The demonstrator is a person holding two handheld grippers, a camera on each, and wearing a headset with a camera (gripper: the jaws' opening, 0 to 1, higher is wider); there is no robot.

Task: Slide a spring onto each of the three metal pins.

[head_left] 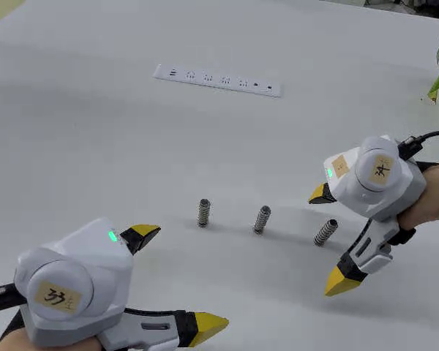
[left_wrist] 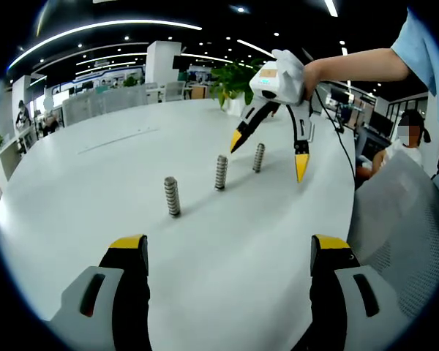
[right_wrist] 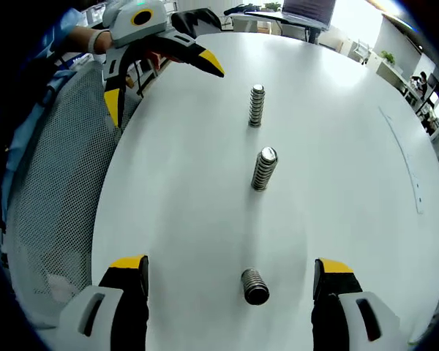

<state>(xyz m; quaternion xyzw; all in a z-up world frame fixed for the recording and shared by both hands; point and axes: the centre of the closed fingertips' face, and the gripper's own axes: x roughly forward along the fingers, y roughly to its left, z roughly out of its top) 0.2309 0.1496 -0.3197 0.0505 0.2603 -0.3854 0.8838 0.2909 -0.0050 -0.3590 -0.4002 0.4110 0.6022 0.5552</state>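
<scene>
Three springs (head_left: 261,219) stand in a row toward the near edge of the white counter (head_left: 95,131), each apparently sleeved over its pin (right_wrist: 268,154), so the task looks complete. Left tongs (left_wrist: 228,241) and right tongs (head_left: 320,245) flank the row, both wide open and empty.

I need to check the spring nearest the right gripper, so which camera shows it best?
The right gripper view: the spring stands close up between the open jaws, coils clear. The head view shows it small and leaning; the left gripper view shows it small and far off.
</scene>
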